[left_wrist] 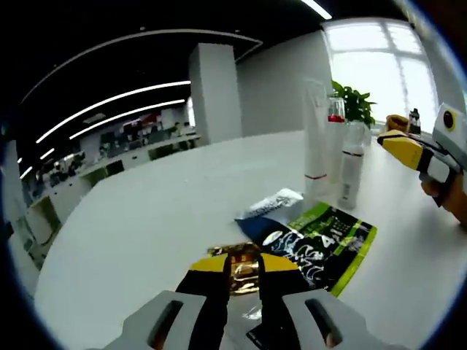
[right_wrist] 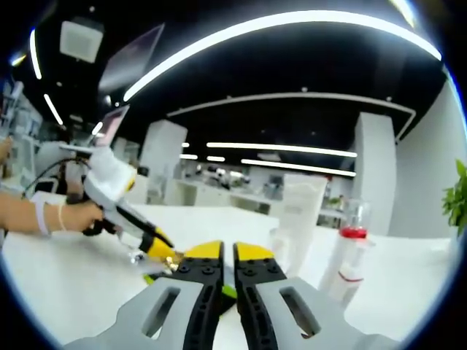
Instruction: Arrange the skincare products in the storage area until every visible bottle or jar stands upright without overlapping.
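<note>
Reading the left gripper view: you are over a white table (left_wrist: 146, 219) with flat packets near your jaws and upright bottles beyond.
Left gripper (left_wrist: 244, 281): its jaws stand nearly together on a gold packet (left_wrist: 235, 257); it looks pinched, though you cannot see contact for sure.
Flat items: a dark green-edged pouch (left_wrist: 321, 244) lies just beside the gold packet, with a small white tube (left_wrist: 271, 203) lying down at its far end.
Standing items: a tall white tube (left_wrist: 315, 135), a slim white bottle (left_wrist: 351, 171) and a red-collared bottle (left_wrist: 336, 117) stand close together.
Risk, left: if you lift the gold packet, it may drag the pouch and sweep the lying tube toward the standing group.
Reading the right gripper view: the right gripper (right_wrist: 228, 273) has its jaws almost shut with nothing visibly between them.
Other hand: your left hand (right_wrist: 76, 215) holds its gripper down at the table.
Risk, right: the tall tube (right_wrist: 303, 219) and red-collared bottle (right_wrist: 350, 255) stand just beside your jaws; a sideways swing could topple them.
</note>
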Motion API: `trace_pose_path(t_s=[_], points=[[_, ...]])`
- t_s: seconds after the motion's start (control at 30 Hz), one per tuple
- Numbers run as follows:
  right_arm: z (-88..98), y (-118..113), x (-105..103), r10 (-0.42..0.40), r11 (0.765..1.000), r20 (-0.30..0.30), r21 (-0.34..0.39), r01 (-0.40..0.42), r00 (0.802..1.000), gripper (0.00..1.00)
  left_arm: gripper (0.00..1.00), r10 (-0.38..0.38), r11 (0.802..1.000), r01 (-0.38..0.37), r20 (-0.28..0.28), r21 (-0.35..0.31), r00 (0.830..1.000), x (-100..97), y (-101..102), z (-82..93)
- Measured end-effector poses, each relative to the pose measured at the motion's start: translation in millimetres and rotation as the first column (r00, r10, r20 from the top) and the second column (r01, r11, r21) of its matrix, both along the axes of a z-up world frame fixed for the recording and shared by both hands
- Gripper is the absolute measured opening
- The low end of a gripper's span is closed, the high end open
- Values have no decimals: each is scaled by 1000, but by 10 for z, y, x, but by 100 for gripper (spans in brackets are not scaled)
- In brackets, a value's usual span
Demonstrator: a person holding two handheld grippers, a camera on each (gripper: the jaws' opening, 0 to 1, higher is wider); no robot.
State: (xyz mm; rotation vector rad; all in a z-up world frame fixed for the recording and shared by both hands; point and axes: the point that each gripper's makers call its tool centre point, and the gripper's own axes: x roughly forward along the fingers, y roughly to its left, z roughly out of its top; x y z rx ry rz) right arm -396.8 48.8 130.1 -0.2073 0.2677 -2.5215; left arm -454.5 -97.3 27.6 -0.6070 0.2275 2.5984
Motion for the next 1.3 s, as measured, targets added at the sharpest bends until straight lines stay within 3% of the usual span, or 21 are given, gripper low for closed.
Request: trace_pose_path(t_s=[0.07, 0.1, 0.17, 0.23, 0.8, 0.87, 0.9, 0.97, 1.0, 1.07, 1.13, 1.17, 1.27, 1.3], points=[[-8, 2, -7, -2, 1000, 2, 3, 2, 1000, 4, 14, -3, 1000, 4, 51, -6, 999, 4, 32, -139], [-7, 5, -11, -4, 1000, 1, 4, 4, 1000, 4, 13, 13, 999, -15, 36, 43, 999, -18, 57, -99], [1, 15, -23, -9, 1000, -3, 3, 9, 1000, 4, 10, 21, 999, -23, 51, 48, 998, -49, 30, -110], [4, 23, -37, -14, 1000, -6, 2, 14, 1000, 4, 6, 41, 998, -42, 31, 41, 999, -103, -7, -112], [-35, 30, -78, -16, 1000, 5, 14, 16, 1000, 3, 7, 191, 975, -193, 28, 106, 981, -316, -284, -115], [-35, 33, -83, -16, 1000, 5, 14, 16, 1000, 3, 10, 187, 979, -186, -3, 86, 982, -312, -300, -80], [-29, 39, -83, -18, 1000, 3, 14, 18, 1000, 3, 12, 156, 983, -150, -47, 103, 987, -307, -250, 16], [-15, 54, -82, -21, 1000, -2, 12, 21, 1000, 3, 17, 139, 979, -125, -77, 162, 987, -249, -175, 192], [-6, 63, -80, -21, 1000, -3, 11, 21, 1000, 3, 17, 121, 981, -108, -75, 159, 990, -213, -160, 244], [22, 90, -80, -23, 1000, -5, 1, 23, 1000, 3, 18, 67, 990, -62, -35, 124, 997, -103, -114, 251], [56, 118, -81, -27, 1000, -9, -13, 26, 1000, 2, 18, 19, 998, -23, 73, 50, 997, 57, -101, 96], [68, 128, -82, -28, 999, -9, -19, 28, 1000, 2, 18, 12, 1000, -13, 95, 9, 995, 109, -112, 31], [89, 138, -80, -29, 999, -12, -29, 28, 1000, 1, 16, -7, 996, 19, 142, -83, 990, 202, -132, -143], [93, 132, -86, -29, 999, -13, -28, 29, 1000, 1, 15, -9, 999, 14, 117, -38, 993, 167, -101, -97]])
